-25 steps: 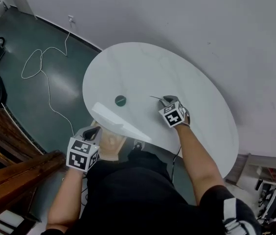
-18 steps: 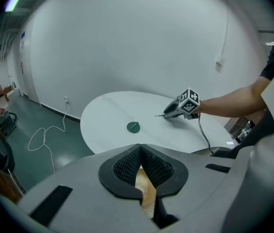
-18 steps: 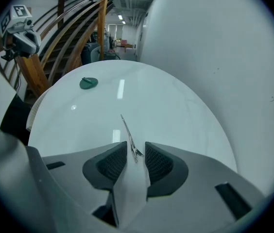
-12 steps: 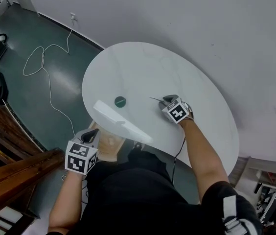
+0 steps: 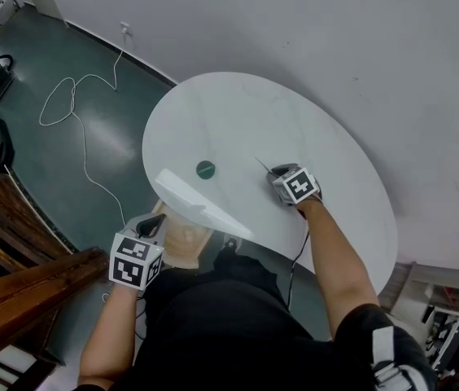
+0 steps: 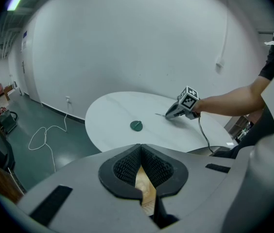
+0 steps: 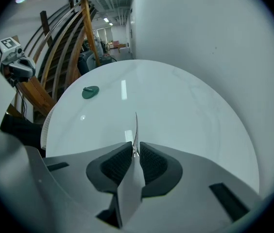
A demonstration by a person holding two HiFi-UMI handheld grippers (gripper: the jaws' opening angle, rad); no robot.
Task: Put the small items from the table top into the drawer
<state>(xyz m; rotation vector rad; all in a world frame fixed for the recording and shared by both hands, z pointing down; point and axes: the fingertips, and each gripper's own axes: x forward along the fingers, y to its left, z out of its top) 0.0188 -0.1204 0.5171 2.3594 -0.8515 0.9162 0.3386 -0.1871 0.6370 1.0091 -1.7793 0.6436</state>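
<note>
From above, the round white counter [image 5: 311, 129] stands on a dark green floor [image 5: 59, 161], where a loose white cable [image 5: 75, 112] lies. A small dark green disc [image 5: 205, 169] lies on the counter's near left part. Well to its right, a thin pointed silvery metal piece [image 5: 262, 166] sticks out from the right claw [image 5: 277, 172], which points steeply down at the counter top. Below the counter's near edge a drawer with a white front and pale wood inside [image 5: 182, 236] stands pulled out. The left claw [image 5: 155, 221] hangs at its left side.

The left gripper view shows the left claw [image 6: 140, 152] with its tips together, holding nothing. Pale wood shows through the gap behind them. Beyond lie the green disc [image 6: 136, 125] and the right claw [image 6: 168, 115] on the counter.

The right gripper view shows the right claw [image 7: 135, 147], which has just been closing, pinched on the metal piece [image 7: 136, 130]. Its point reaches out over the counter. The green disc [image 7: 91, 91] lies further off to the left, untouched.
</note>
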